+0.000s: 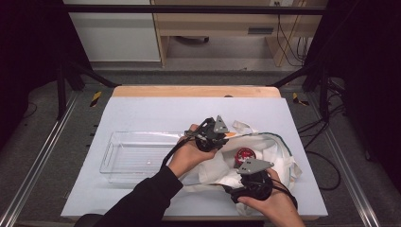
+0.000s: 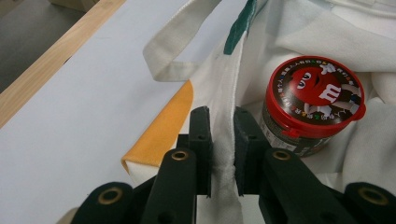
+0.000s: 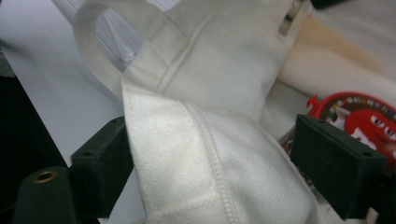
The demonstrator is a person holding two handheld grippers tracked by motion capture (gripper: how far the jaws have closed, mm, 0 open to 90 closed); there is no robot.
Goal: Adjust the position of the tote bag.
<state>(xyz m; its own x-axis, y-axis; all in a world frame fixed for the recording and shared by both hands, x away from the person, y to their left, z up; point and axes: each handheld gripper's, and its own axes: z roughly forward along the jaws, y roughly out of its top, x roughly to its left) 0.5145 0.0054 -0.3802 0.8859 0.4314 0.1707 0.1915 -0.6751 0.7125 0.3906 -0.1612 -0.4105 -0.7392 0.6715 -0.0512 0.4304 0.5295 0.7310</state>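
Note:
A white cloth tote bag [image 1: 279, 156] lies crumpled on the right half of the table. Inside its mouth stands a small candy jar with a red lid [image 1: 244, 154], upright. My left gripper [image 1: 213, 135] is shut on the bag's upper rim; in the left gripper view its jaws pinch the white hem [image 2: 223, 140], with the jar [image 2: 312, 100] just to the right. My right gripper [image 1: 250, 172] is at the bag's near edge. Its jaws stand wide apart, and a fold of bag cloth [image 3: 210, 154] lies loosely between them. The jar's lid [image 3: 364, 119] shows behind the right jaw.
A clear plastic tray [image 1: 113, 161] sits on the white table cover [image 1: 165, 109], left of the bag and under my left forearm. The bag's handle loop [image 2: 163, 51] and an orange patch [image 2: 163, 126] lie toward the wooden far edge [image 1: 194, 91].

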